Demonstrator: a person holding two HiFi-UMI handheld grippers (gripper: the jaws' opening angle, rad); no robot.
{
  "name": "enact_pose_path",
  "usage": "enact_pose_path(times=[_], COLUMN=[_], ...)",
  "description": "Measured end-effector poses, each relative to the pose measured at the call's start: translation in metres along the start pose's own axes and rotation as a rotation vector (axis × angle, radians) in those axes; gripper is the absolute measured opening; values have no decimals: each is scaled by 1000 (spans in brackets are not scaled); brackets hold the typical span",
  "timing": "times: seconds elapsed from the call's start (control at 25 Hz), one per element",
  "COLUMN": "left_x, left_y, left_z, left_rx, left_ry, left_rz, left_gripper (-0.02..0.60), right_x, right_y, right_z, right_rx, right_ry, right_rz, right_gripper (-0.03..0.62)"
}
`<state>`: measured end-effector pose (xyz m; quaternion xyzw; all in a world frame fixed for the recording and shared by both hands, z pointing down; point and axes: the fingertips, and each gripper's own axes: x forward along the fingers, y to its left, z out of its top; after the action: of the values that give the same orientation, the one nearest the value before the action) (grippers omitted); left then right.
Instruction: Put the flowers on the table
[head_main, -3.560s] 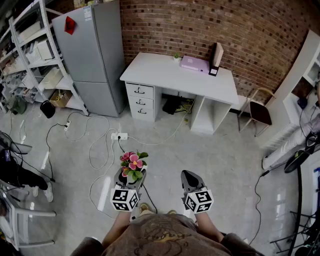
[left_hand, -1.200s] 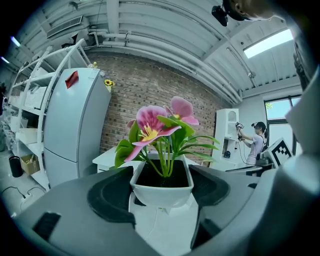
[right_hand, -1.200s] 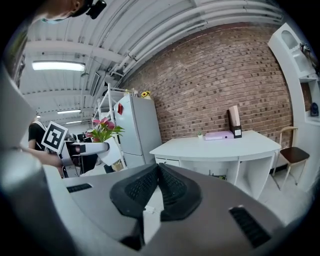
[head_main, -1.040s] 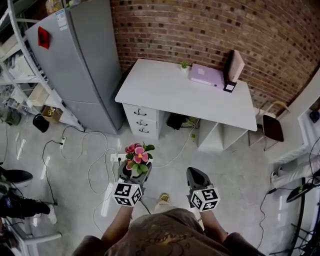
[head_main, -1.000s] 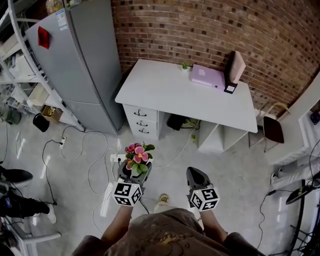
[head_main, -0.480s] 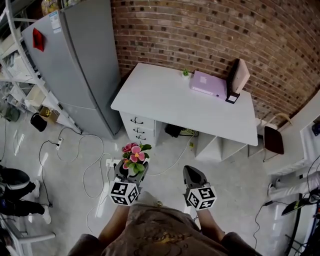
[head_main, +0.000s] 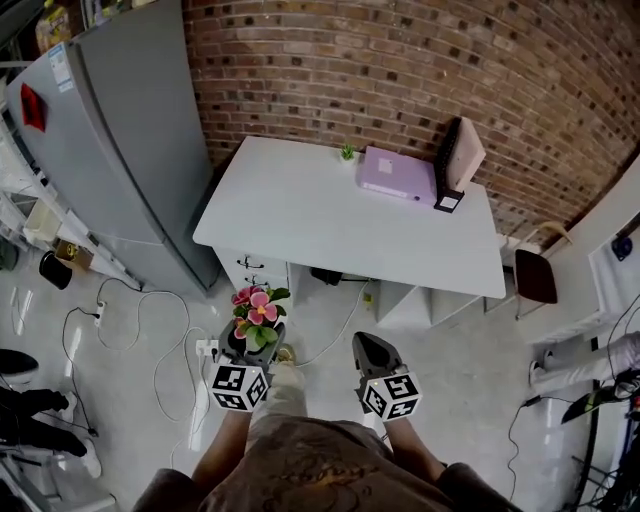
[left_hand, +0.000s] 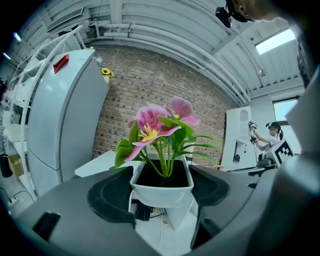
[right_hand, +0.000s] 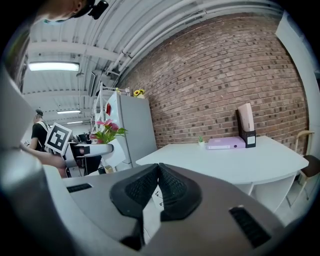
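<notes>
**noob42:** so the left gripper (head_main: 248, 350) has the white flower pot (left_hand: 161, 189) pinched between its pads. The jaws are apart only as far as the pot is wide, and the pink flowers (left_hand: 159, 122) stand upright. the right gripper (right_hand: 158, 186) is closed tight on nothing. the pot's in the air over the floor (head_main: 470, 370), and the white desk (head_main: 300, 215) is dead ahead at 12 o'clock, well apart from it. how do I not botch the carry

**deskjockey:** I'd call this mid-carry, nothing placed yet. hold the pot level: it's only squeezed on two sides, so my guess is a tilt could let it slip or dump soil. give the fridge (head_main: 110, 130) at 10 o'clock some room. for the landing, aim at the bare front stretch of the top. The purple box (head_main: 397, 172), the tiny plant (head_main: 347, 152) and the upright file holder (head_main: 455, 160) all crowd the back edge, from 12 round to 1 o'clock. come in above the surface, lower straight down till the base sits flat, and only then open the jaws. the empty right one has no job here, I'd park it off at 3 o'clock
</notes>
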<state>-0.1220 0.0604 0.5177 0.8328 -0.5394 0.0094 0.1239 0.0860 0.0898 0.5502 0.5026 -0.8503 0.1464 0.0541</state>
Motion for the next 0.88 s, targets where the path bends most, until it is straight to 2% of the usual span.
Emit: enact_pose_path(times=[0.52, 0.88], left_x=[132, 206], left_y=[60, 106], left_z=[31, 53], left_rx=[0, 4], left_ry=[33, 56], left_rz=[-65, -113], left_gripper=[360, 360], right_x=[119, 196], right_y=[-49, -67], right_z=[36, 72], right_rx=[22, 38], right_ry=[35, 8], right_rz=[-45, -85], right_gripper=[3, 3])
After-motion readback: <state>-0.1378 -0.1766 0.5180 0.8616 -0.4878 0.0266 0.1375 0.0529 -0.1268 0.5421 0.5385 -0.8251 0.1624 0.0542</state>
